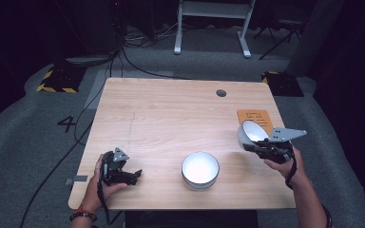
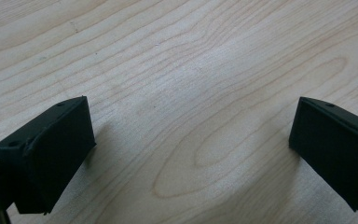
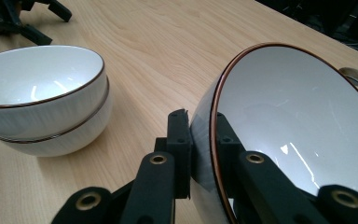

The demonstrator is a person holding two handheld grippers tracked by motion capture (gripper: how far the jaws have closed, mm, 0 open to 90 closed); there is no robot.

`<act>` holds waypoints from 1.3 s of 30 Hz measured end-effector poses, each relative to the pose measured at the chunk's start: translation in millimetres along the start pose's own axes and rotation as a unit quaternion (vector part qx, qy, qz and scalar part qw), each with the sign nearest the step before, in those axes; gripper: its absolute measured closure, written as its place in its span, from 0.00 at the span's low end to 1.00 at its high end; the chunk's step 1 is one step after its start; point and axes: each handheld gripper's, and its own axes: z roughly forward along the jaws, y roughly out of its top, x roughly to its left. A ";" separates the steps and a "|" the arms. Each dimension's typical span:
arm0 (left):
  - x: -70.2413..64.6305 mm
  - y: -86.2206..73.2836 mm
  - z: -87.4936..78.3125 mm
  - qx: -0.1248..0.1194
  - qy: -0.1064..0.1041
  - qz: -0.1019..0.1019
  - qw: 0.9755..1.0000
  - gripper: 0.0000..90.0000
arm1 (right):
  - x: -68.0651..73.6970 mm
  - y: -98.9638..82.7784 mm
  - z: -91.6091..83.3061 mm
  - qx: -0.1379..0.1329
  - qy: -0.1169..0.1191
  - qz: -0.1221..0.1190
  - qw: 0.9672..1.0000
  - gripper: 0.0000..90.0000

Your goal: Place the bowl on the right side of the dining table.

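Slippage is the main risk: a white bowl [image 3: 298,121] is pinched by its rim alone in the right gripper [image 3: 200,140], one jaw outside the wall, one inside, and it is held tilted above the worktop [image 1: 171,109]. Glazed ceramic in a thin edge grip could rotate or drop and chip. If nesting is intended, a hard landing on the stacked bowls [image 1: 200,170] could crack a rim.

Two nested bowls are revealed in the right gripper view; in the high view a single bowl seems to sit there, near the front edge. The left gripper [image 2: 191,140] is seen spread wide over bare wood, holding nothing. An orange card [image 1: 256,117] is visible in the high view.
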 end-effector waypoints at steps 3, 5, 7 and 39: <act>-0.1 0.0 0.0 0.000 0.000 -0.001 1.000 0.00 | -4.5 -1.9 -0.4 0.000 -0.006 0.000 1.000 0.91; 0.0 0.0 0.0 0.000 0.000 0.000 1.000 0.00 | -8.0 -2.9 -1.1 0.002 -0.016 0.005 1.000 0.90; 0.0 0.0 0.0 0.000 0.000 0.000 1.000 0.00 | -9.5 -3.4 -1.2 0.001 -0.019 0.008 1.000 0.90; 0.0 0.0 0.0 0.000 0.000 0.000 1.000 0.00 | -52.7 -7.0 15.8 0.023 -0.072 0.034 0.997 0.91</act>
